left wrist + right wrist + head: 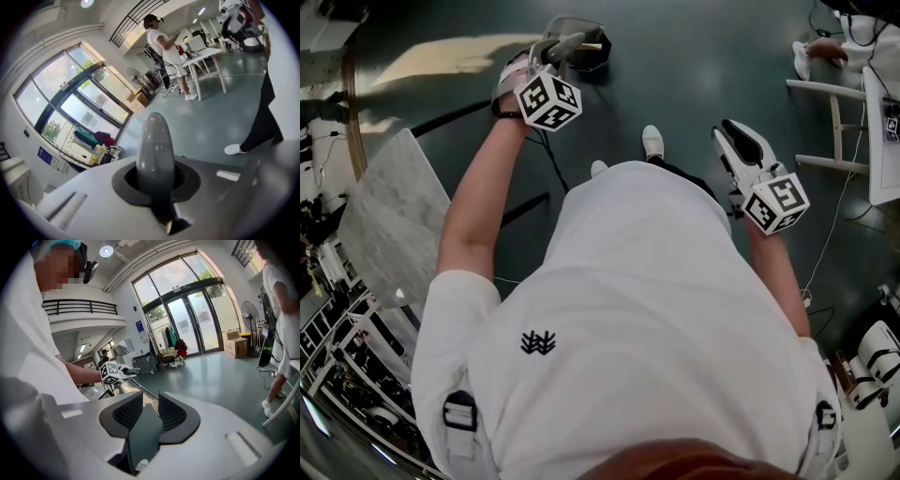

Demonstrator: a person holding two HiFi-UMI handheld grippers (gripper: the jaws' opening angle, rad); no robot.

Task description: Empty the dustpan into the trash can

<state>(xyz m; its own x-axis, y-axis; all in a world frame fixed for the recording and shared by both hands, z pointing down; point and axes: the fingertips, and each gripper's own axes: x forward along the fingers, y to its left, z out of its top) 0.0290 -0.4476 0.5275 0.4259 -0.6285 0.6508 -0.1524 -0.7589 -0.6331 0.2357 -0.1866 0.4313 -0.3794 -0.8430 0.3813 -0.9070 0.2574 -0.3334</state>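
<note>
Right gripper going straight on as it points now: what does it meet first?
Likely nothing close: beyond the open right gripper only glossy teal floor shows, though depth is unclear.

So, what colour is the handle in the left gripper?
Grey handle; clearest in left gripper view.

My left arm [473, 199] reaches out ahead of my body, and the left gripper [551, 58] is clamped on a grey handle [155, 145]. My right arm [780, 272] sits close by my side. The right gripper [149, 412] is empty, its jaws slightly parted and pointing forward.
</note>
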